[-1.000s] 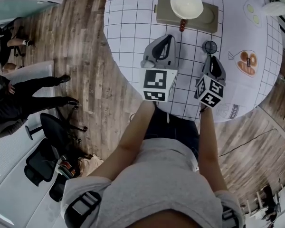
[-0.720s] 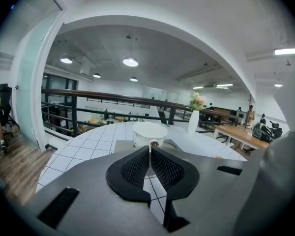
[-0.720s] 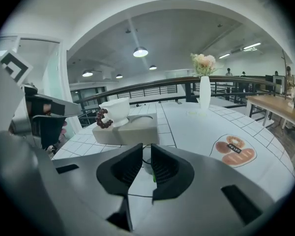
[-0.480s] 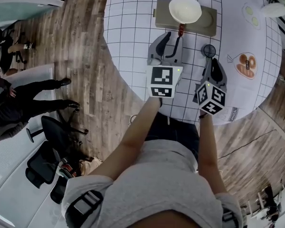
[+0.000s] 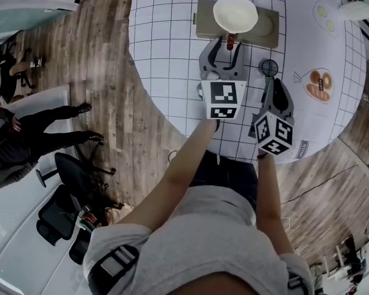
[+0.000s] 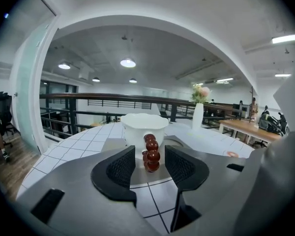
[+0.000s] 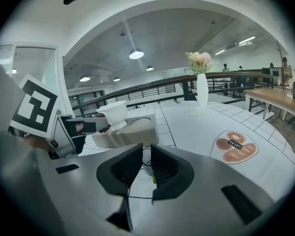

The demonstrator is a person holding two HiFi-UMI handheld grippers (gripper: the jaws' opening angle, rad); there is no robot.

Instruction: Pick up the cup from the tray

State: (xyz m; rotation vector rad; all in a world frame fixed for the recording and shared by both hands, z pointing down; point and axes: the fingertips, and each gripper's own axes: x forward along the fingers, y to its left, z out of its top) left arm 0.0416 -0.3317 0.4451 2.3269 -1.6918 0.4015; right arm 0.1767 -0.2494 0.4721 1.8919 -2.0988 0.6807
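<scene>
Now: left gripper [image 6: 150, 154] fingers, just opening wide, straddle cup [image 6: 137, 127] handle [image 6: 148, 139], not touching; right gripper [image 7: 146, 151] fingers narrowly apart.

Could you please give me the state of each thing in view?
cup: upright on the tray, ungripped.
tray: flat on the table.
left gripper: jaws just been opening, either side of the handle, not touching.
right gripper: nearly closed; grip unclear.

Cup [image 6: 144, 125] sits on tray [image 5: 203, 16] on table [image 5: 166, 60] just ahead of left gripper [image 5: 224, 48], cup handle [image 6: 151, 153] between its jaws, vase [image 6: 197, 118] far behind-right, right gripper [image 7: 143, 165] to its right, nearer the table edge.
</scene>
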